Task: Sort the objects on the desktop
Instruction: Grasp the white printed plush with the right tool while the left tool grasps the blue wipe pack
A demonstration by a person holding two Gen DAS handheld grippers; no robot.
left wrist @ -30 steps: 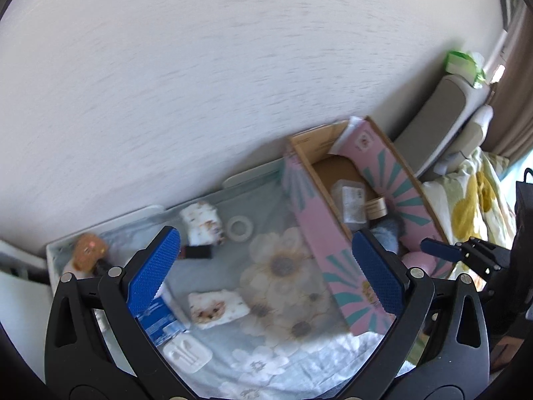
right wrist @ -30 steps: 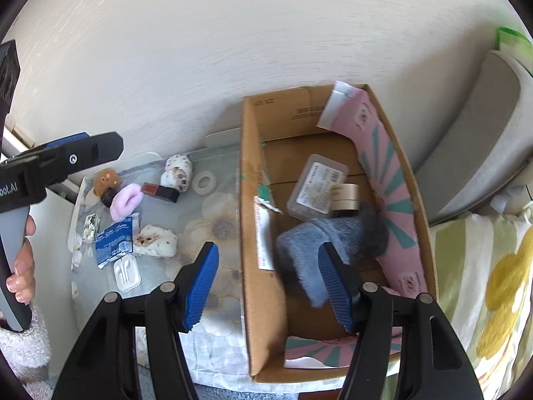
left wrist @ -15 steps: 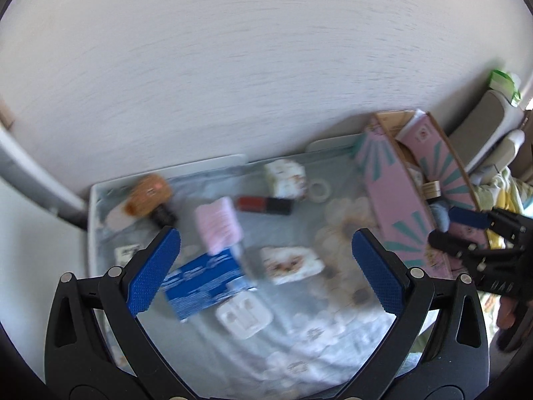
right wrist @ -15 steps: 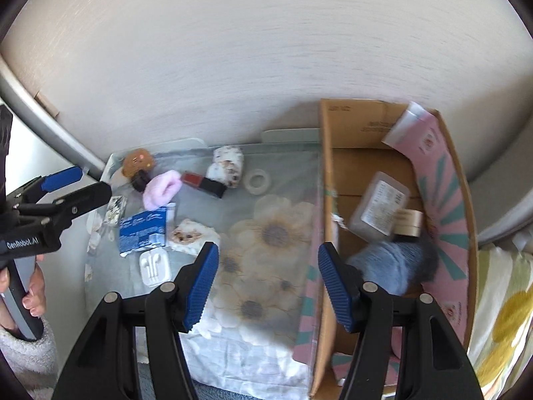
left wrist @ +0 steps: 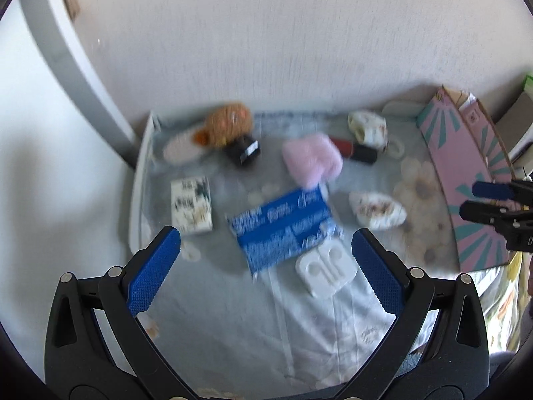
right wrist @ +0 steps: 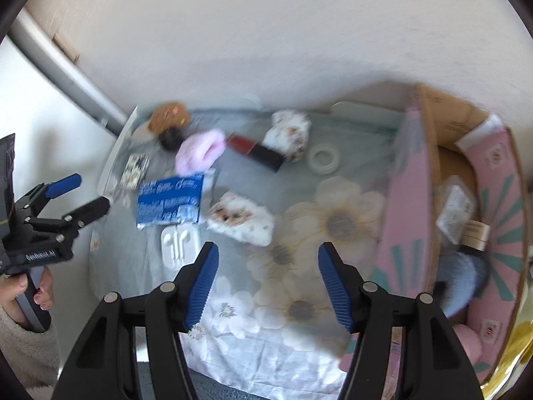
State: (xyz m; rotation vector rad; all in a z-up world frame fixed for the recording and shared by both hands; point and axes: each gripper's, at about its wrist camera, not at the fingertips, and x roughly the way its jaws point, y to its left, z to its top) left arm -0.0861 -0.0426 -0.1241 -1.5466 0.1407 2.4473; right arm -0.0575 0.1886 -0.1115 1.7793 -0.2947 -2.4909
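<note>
Loose items lie on a flowered cloth (left wrist: 299, 326): a blue packet (left wrist: 283, 230) (right wrist: 171, 205), a white earphone case (left wrist: 326, 268) (right wrist: 178, 241), a pink fluffy pouch (left wrist: 311, 160) (right wrist: 198, 155), a red and black tube (left wrist: 354, 150) (right wrist: 256, 153), two patterned tissue packs (left wrist: 376, 208) (right wrist: 241, 218) and a brown plush (left wrist: 226, 125). My left gripper (left wrist: 266, 280) is open and empty above the blue packet. My right gripper (right wrist: 268, 286) is open and empty over the cloth's flowers. A pink and cardboard box (right wrist: 443, 200) (left wrist: 463, 180) stands at the right.
The box holds a grey-blue cloth (right wrist: 463, 280), a clear plastic case (right wrist: 454, 210) and a tan roll (right wrist: 476, 236). A white tape ring (right wrist: 323, 158) and a small patterned card (left wrist: 191, 205) lie on the cloth. A wall runs behind; a grey frame (left wrist: 76, 76) stands at the left.
Both grippers have swung left, away from the box and toward the loose items. The left one has come down closer to the blue packet. Both stay open and empty.
</note>
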